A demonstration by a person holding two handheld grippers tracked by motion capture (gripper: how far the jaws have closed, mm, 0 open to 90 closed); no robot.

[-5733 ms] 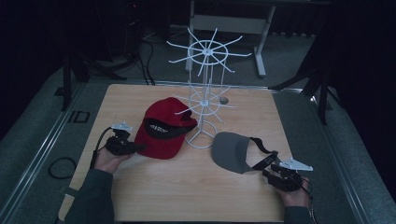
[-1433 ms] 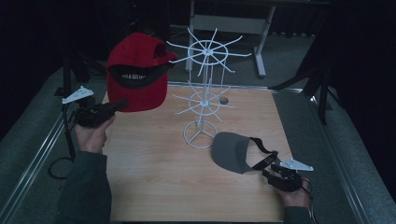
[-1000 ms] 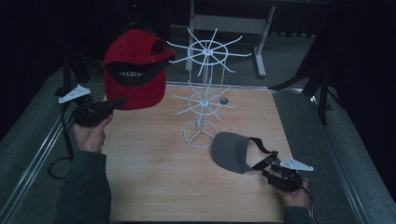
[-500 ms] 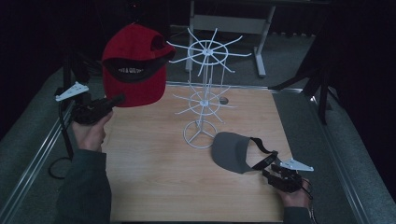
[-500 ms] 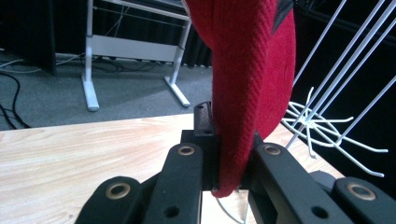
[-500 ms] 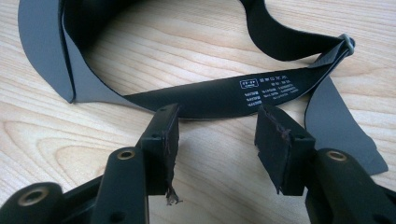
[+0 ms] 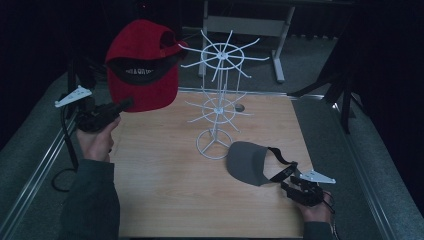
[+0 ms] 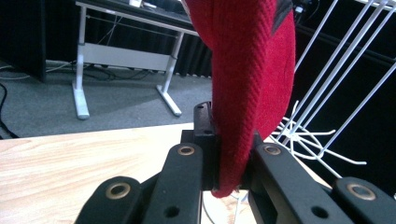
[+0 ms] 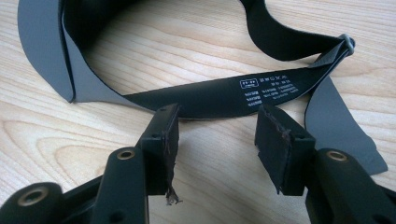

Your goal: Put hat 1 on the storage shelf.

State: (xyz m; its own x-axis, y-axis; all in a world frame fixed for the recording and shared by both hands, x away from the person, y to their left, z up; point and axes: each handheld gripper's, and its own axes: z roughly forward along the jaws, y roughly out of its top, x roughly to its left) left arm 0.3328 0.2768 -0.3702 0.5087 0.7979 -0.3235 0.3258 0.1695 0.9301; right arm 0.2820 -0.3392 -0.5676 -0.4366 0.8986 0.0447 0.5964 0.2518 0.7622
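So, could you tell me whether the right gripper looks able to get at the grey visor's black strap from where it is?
Probably yes. The right gripper is open and low over the table, with the black strap of the grey visor lying flat just ahead of its pads. Nothing lies between them, and the wire rack stands well beyond.

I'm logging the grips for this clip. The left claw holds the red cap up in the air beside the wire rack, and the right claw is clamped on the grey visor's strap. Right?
Not quite. The right claw is open: the right gripper view shows its jaws apart just short of the grey visor strap, not clamped. The rest holds: the left claw grips the red cap beside the wire rack.
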